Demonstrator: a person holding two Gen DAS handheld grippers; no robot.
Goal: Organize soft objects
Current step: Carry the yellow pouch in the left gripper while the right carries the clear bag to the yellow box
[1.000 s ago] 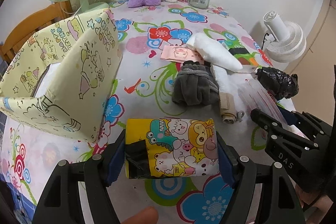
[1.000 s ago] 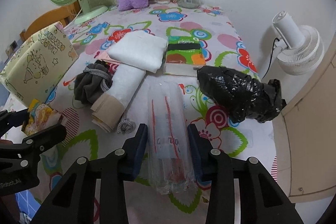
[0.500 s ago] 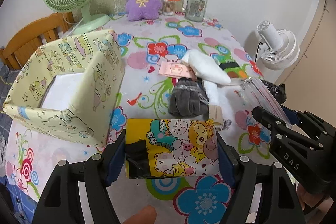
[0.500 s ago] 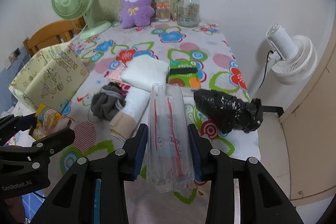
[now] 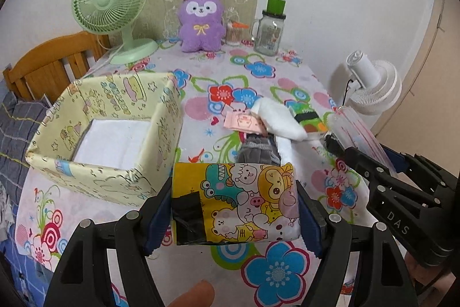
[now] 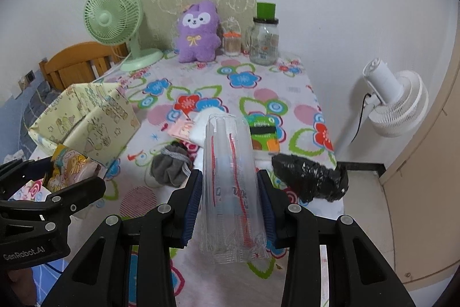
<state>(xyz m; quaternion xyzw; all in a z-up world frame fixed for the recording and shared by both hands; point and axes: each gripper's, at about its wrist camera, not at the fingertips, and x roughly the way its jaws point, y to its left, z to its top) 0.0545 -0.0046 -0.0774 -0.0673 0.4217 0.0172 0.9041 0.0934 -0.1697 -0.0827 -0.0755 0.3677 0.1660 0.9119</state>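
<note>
Cartoon pack (image 5: pixel 235 203) clamped in left fingers (image 5: pixel 161 209), clear pack (image 6: pixel 230 186) in right fingers (image 6: pixel 191 209); 1 each.

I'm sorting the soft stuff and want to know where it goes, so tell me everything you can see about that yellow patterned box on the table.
The box is open-topped and roughly square, its walls wrapped in pale yellow paper printed with small cartoon drawings and stars. The wrapping looks creased and hand-taped at the corners. Inside, a flat white layer covers the bottom; nothing else shows in it. It sits upright on the flowered tablecloth at the table's left side, near the wooden chair. Neither gripper touches it.
</note>
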